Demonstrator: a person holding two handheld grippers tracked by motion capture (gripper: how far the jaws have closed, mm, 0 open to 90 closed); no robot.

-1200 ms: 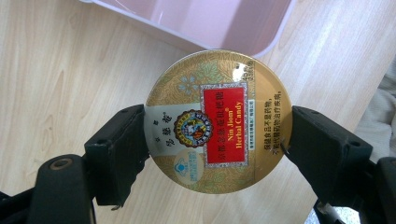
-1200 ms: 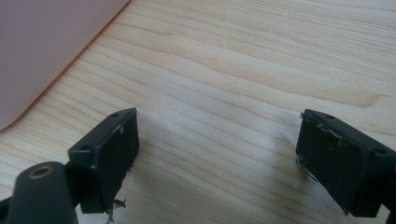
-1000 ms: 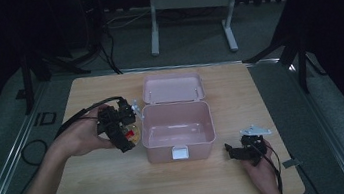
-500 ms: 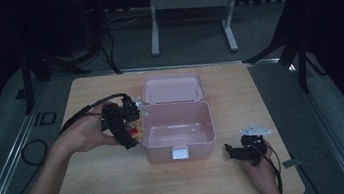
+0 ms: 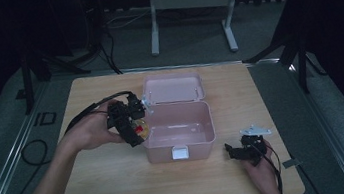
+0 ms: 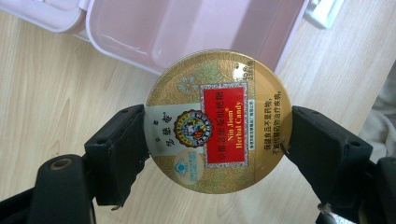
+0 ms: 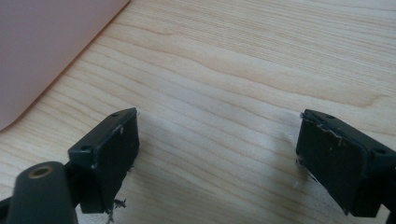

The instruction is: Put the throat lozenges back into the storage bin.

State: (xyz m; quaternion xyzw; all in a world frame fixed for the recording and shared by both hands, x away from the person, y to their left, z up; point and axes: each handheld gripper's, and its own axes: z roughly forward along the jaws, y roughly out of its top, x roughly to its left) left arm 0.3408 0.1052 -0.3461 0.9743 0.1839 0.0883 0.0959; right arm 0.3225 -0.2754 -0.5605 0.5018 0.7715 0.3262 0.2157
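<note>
Since the earlier frames, our left gripper (image 5: 136, 127) has carried the candy tin (image 6: 218, 120), clamped between its pads, to the open pink box's (image 5: 182, 148) left wall. Right gripper (image 5: 241, 151) rests on the table (image 5: 111, 185), jaws apart, empty. Next, we judge: lift over the rim, release inside.

Light wooden table (image 5: 121, 184), open pink box (image 5: 179, 126) resting on it

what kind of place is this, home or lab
Most likely a lab or recording studio, not a home: a lone wooden table on a grey floor, dark surroundings, metal stand legs behind it, and loose cables on the floor.
</note>
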